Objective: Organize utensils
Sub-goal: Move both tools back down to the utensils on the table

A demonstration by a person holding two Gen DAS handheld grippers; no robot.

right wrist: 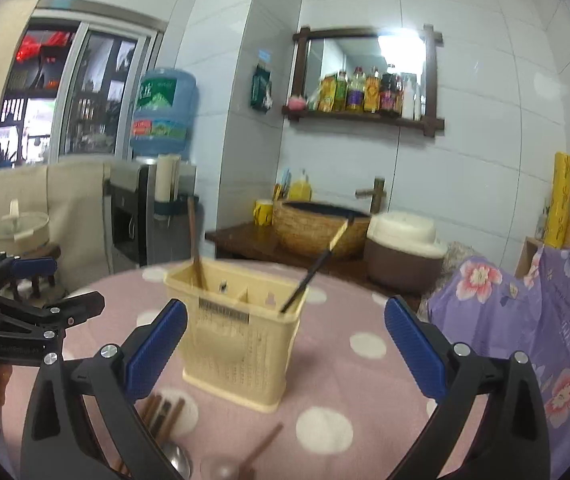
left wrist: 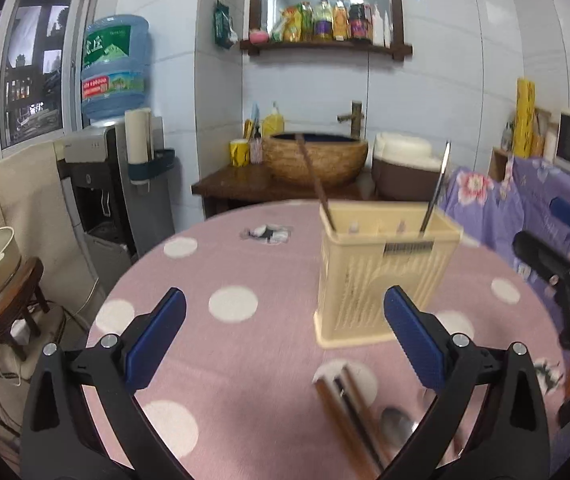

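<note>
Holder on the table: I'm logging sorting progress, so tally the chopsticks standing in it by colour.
brown chopstick: 1
black chopstick with a pale top: 1
Total standing in the holder: 2

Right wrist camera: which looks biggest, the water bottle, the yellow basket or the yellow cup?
1. Yellow basket, though it is nearest the camera, which helps.
2. Water bottle, farther back.
3. Yellow cup, clearly smallest.
</note>
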